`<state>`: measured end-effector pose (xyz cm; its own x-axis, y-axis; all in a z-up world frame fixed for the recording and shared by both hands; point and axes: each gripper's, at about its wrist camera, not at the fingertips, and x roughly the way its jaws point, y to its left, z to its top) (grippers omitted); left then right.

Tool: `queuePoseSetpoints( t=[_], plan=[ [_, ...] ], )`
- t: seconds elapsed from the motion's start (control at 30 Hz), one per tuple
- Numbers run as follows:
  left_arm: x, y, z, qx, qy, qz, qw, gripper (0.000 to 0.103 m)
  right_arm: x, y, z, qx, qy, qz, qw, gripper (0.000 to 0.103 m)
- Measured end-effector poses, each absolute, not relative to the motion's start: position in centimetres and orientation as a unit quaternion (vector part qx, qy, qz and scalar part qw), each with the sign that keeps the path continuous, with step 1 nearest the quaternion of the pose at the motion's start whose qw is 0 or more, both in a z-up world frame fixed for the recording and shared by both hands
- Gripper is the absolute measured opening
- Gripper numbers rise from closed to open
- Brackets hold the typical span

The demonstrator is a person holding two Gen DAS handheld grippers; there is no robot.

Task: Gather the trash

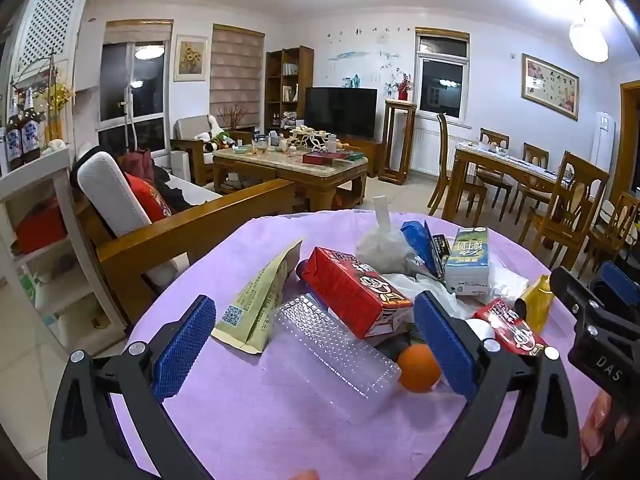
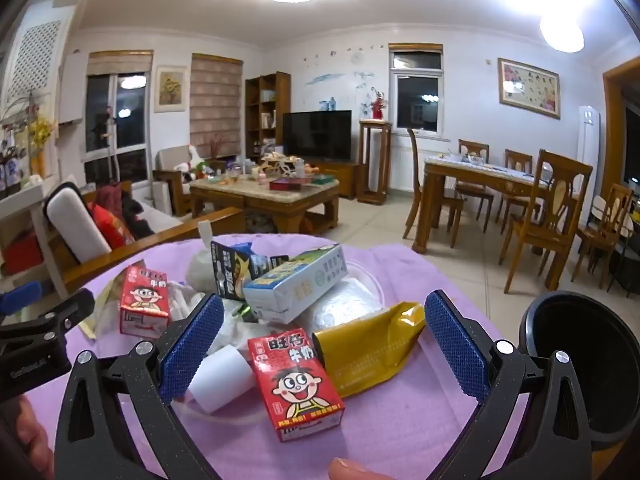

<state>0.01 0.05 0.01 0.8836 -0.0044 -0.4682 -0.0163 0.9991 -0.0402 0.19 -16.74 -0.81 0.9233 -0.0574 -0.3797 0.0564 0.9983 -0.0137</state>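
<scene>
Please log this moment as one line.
left gripper: open over plastic tray | right gripper: open over red carton | bin: right

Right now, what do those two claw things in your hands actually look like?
Both match: the left gripper and right gripper have black, triangular cut-out arms, silver bolts and blue, knobbly pads. White lettering marks the black bodies. Bare fingertips show; no sleeves or cables are visible.
</scene>
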Motion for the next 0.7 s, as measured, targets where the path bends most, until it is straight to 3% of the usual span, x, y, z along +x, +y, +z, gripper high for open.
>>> queuePoseSetpoints(
  t=[0.7],
  plan=[
    [-0.03, 0.39, 0.13, -0.027, 0.234, 0.001, 0.972, 0.098, 0.14, -16.76, -0.79, -0.003, 0.19, -0.029, 0.981, 0.099]
  ],
)
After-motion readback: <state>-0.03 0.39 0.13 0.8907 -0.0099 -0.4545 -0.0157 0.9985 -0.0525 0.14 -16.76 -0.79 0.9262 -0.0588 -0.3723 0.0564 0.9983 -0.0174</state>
